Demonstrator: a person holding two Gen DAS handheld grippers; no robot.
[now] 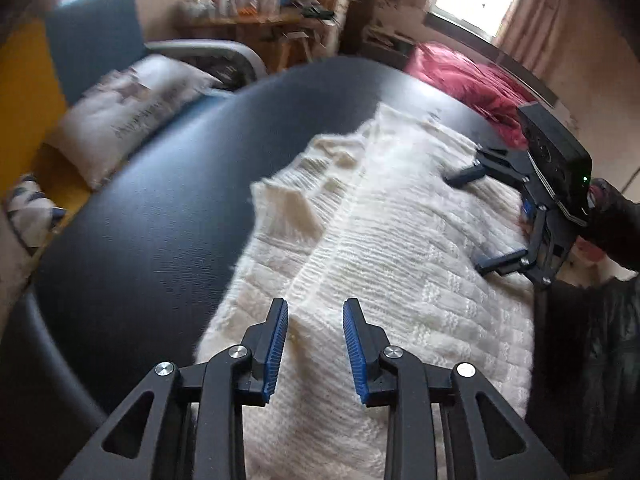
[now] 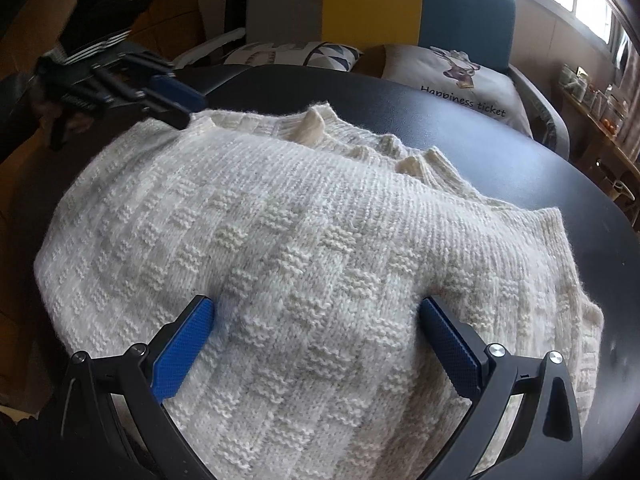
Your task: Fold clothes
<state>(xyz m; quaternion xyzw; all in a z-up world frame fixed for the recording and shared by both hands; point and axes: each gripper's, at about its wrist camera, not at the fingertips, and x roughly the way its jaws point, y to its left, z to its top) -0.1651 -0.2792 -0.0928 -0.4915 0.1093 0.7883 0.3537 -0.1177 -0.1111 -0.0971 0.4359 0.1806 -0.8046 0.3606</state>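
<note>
A cream knitted sweater point(image 1: 392, 240) lies spread on a round black table point(image 1: 152, 208), with its collar point(image 2: 316, 124) on the far side in the right wrist view. My left gripper point(image 1: 316, 304) hovers over the sweater's near part, jaws partly apart and nothing pinched between the blue pads point(image 1: 280, 344). In the right wrist view the left gripper point(image 2: 188, 114) sits at the sweater's far-left corner. My right gripper point(image 2: 316, 304) stands wide open, fingertips resting on the knit with fabric between them but not clamped. From the left wrist view, the right gripper point(image 1: 463, 224) is at the sweater's right side.
A blue chair point(image 1: 92, 36) with printed cushions point(image 2: 452, 76) stands beyond the table. Red fabric point(image 1: 468, 76) lies on the far right. A cluttered wooden desk point(image 1: 256, 20) stands at the back wall. A dark garment point(image 1: 592, 340) hangs off the table's right edge.
</note>
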